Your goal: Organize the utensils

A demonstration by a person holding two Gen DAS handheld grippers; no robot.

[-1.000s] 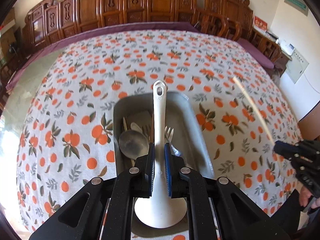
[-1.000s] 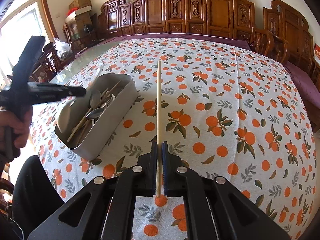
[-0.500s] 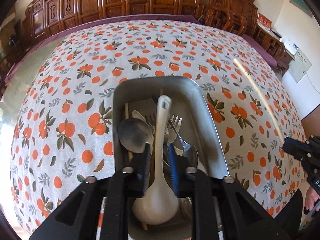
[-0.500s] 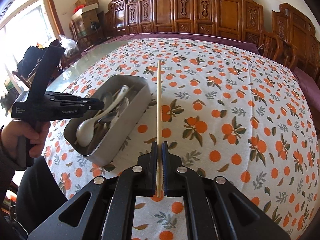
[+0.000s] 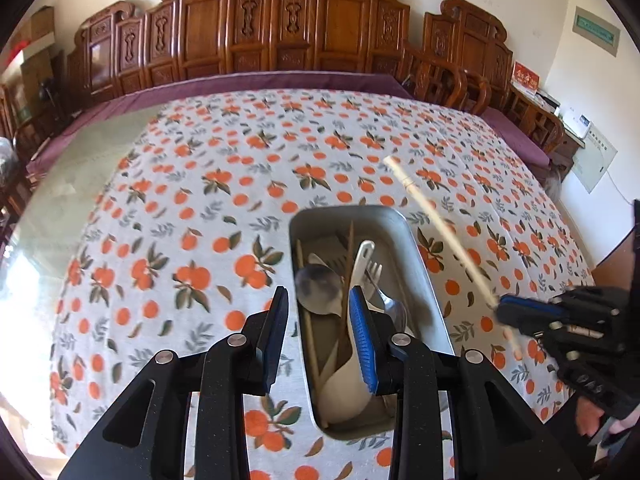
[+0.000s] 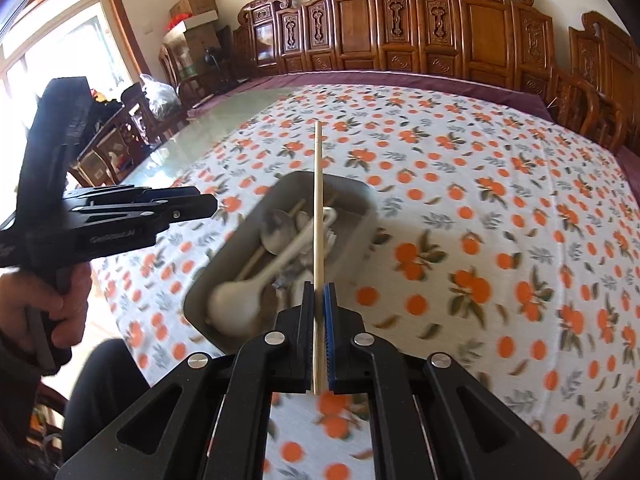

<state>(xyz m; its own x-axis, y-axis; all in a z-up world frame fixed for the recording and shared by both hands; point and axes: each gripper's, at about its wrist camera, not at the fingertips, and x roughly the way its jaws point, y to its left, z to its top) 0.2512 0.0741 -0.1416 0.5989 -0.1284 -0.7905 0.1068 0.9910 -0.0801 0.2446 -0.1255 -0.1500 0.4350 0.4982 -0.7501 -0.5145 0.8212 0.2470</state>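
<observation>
Pinching chopstick (image 6: pixel 318 216) in right tool (image 6: pixel 319 300), over, seemingly, tray (image 6: pixel 362 196)

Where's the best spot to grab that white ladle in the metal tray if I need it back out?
Grip the white ladle by its slim handle, coming from above. The handle slopes up over the other cutlery in the metal tray, while its bowl sits low against the near wall, too wide and round.

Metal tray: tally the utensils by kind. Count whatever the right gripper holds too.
White plastic spoon: 1
Metal spoons: 2
Fork: 1
Chopsticks: 3, two in the metal tray, plus one chopstick clamped in the right gripper
Total: 7 clearly visible; the pile may hide more.
</observation>
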